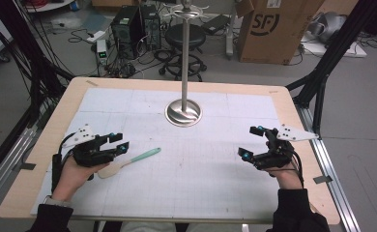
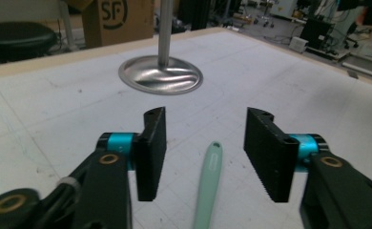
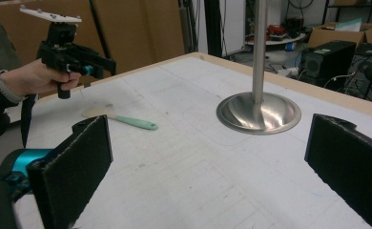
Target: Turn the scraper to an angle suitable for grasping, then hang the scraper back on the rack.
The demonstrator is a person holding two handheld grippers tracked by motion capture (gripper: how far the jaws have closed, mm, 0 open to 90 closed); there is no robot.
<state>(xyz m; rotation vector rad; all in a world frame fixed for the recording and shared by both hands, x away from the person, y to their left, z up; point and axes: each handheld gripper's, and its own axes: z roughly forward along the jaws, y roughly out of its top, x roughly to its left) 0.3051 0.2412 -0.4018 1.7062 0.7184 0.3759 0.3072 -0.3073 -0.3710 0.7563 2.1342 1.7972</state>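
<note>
**Spatula lies free on the mat below the left gripper**

Spatula (image 1: 128, 160) rests flat on the white mat (image 1: 201, 174) at the left of the table (image 1: 61, 104), its pale blade toward the person and its mint-green handle running up and to the right toward the middle of the mat. The left gripper (image 1: 120, 142) hangs just above the blade end, held in the person's left hand (image 1: 78, 170). In the left gripper view the two black jaws stand apart, and the green handle (image 2: 208, 183) lies on the mat below the gap between them; neither pad touches it. The right gripper view shows the same gripper lifted clear of the mat, with the spatula lying alone beneath it.

The right gripper (image 1: 254, 142) sits at the right side of the mat, well apart from the spatula, held in the right hand (image 1: 285, 174). Its jaws are spread wide with nothing between them.

A metal stand (image 1: 183, 112) with a round base and an upright pole rises at the far middle of the mat, between the two grippers and beyond them.
</note>
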